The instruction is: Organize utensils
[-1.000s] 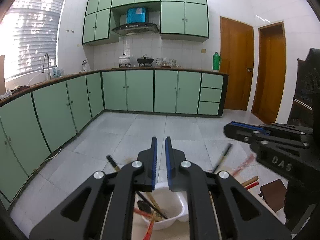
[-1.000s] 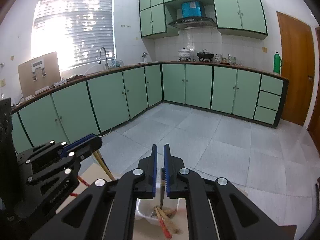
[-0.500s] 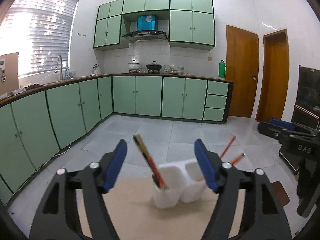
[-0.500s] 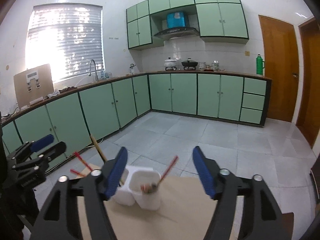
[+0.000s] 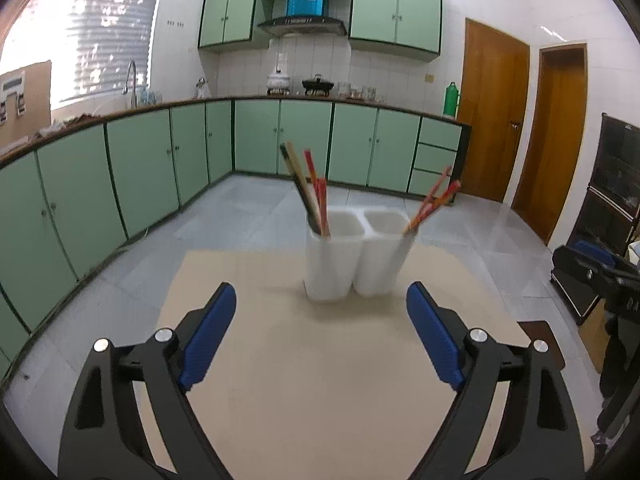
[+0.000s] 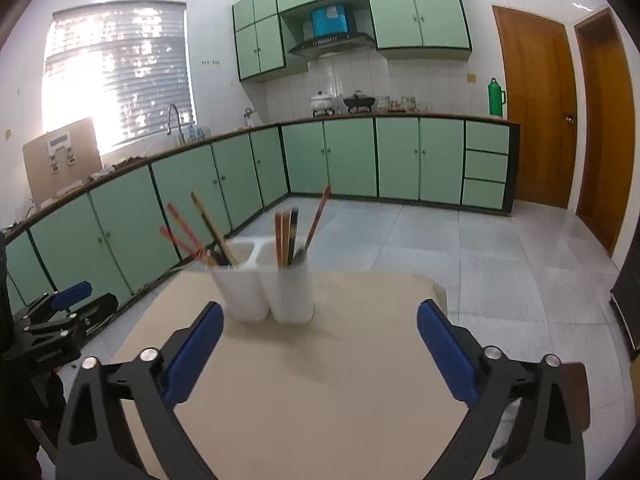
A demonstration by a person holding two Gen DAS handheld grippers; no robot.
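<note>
Left wrist view: left gripper (image 5: 321, 338) jaws just opened wide, nothing between, blurred white holder (image 5: 352, 254) with chopsticks (image 5: 310, 188) at centre on beige table (image 5: 320, 380), right gripper (image 5: 600, 270) cut off at right edge; right wrist view: right gripper (image 6: 318, 346) jaws just opened wide, empty, holder (image 6: 264, 280) centre-left, soft-edged, left gripper (image 6: 60, 312) partly hidden at left edge.

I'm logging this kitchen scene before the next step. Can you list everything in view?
holder: one, white, two compartments, on the table
chopsticks: several, red and tan, upright in both compartments; exact count unclear
table: one, beige, foreground
cabinets: many, green, along walls and above
hood: one, blue top, between the upper cabinets
pots: two, white and black, on the counter
bottle: one, green, counter end
doors: two, brown, right
left tool: black, blue pads, open, empty
right tool: same, open, empty
</note>
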